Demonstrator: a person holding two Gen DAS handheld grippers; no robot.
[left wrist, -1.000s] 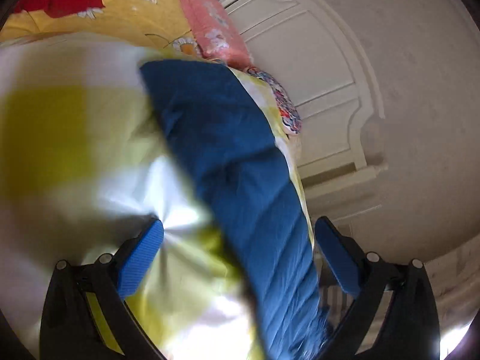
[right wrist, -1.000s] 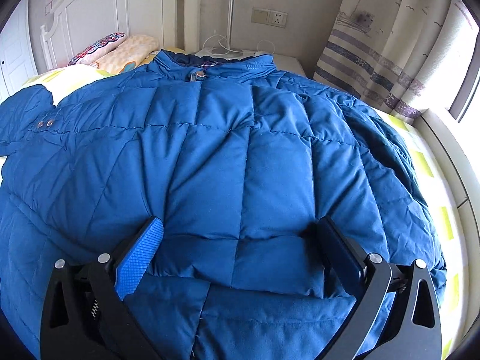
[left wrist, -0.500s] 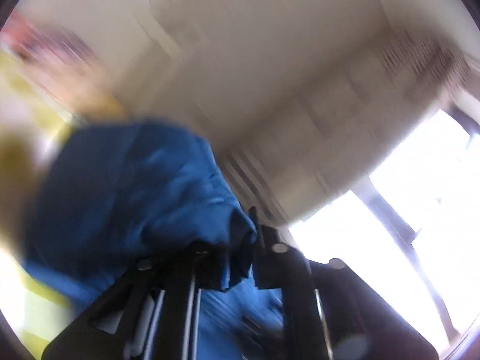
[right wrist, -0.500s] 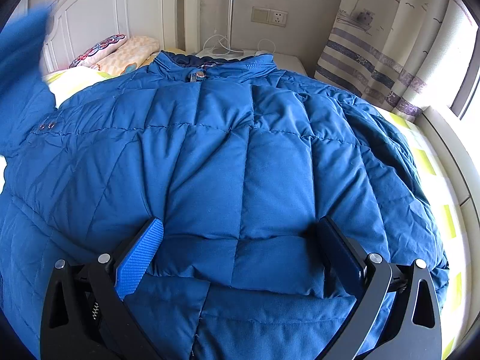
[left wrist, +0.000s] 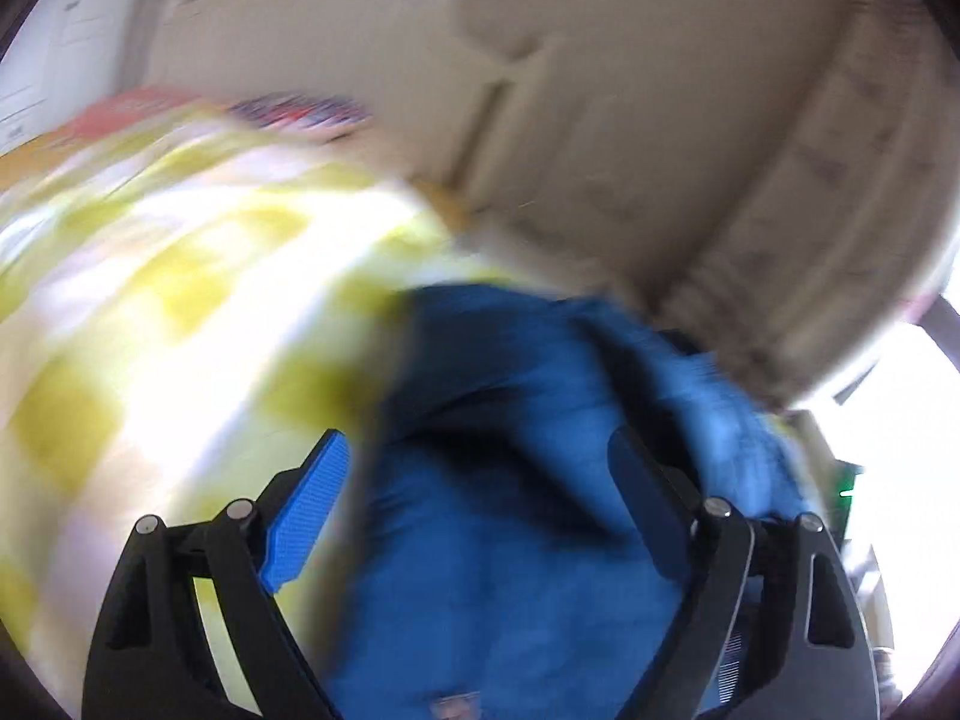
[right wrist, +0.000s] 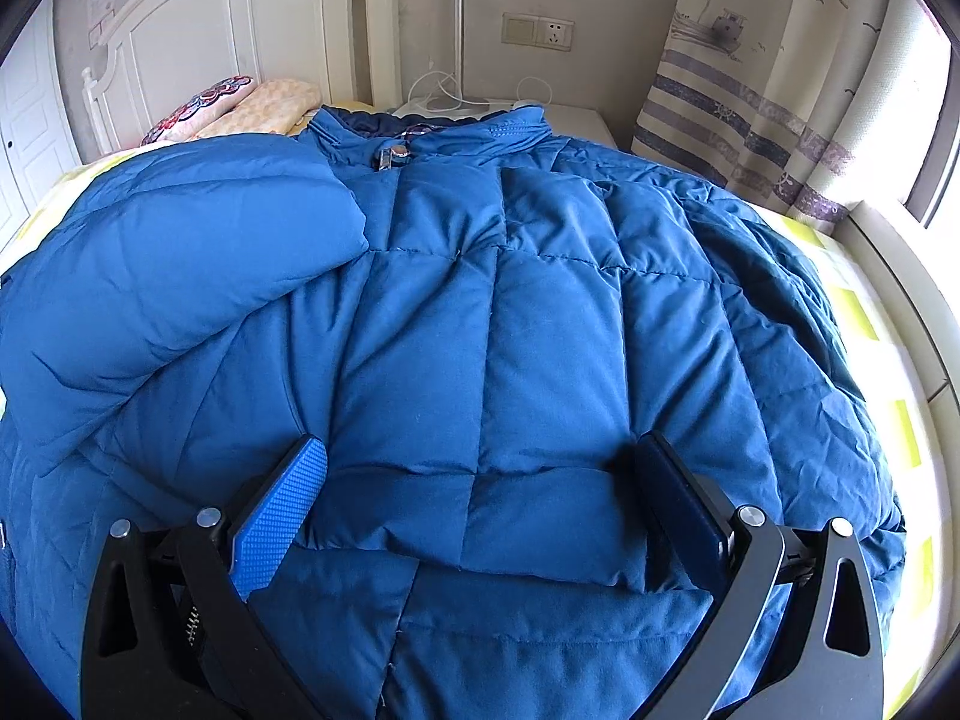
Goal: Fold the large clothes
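Note:
A large blue quilted jacket [right wrist: 492, 324] lies spread front-up on the bed, collar towards the headboard. Its sleeve [right wrist: 192, 252] lies folded across the chest at the upper left. My right gripper [right wrist: 480, 480] hovers open over the lower front of the jacket, with nothing between its pads. In the blurred left wrist view, my left gripper [left wrist: 480, 480] has its jaws opening wide over blue jacket cloth [left wrist: 498, 540]. That cloth lies between and below the blue pads [left wrist: 306, 510], which do not press on it.
A yellow-and-white checked sheet [left wrist: 168, 312] covers the bed. Pillows [right wrist: 240, 105] lean against the white headboard [right wrist: 240, 18]. A bedside table [right wrist: 576, 120] with cables stands behind the collar. A striped curtain [right wrist: 750, 120] and window ledge [right wrist: 900, 276] run along the right.
The left gripper shut on the sleeve, swung it over the jacket and has spread its jaws again. The sleeve now rests folded on the chest. The right gripper has not moved.

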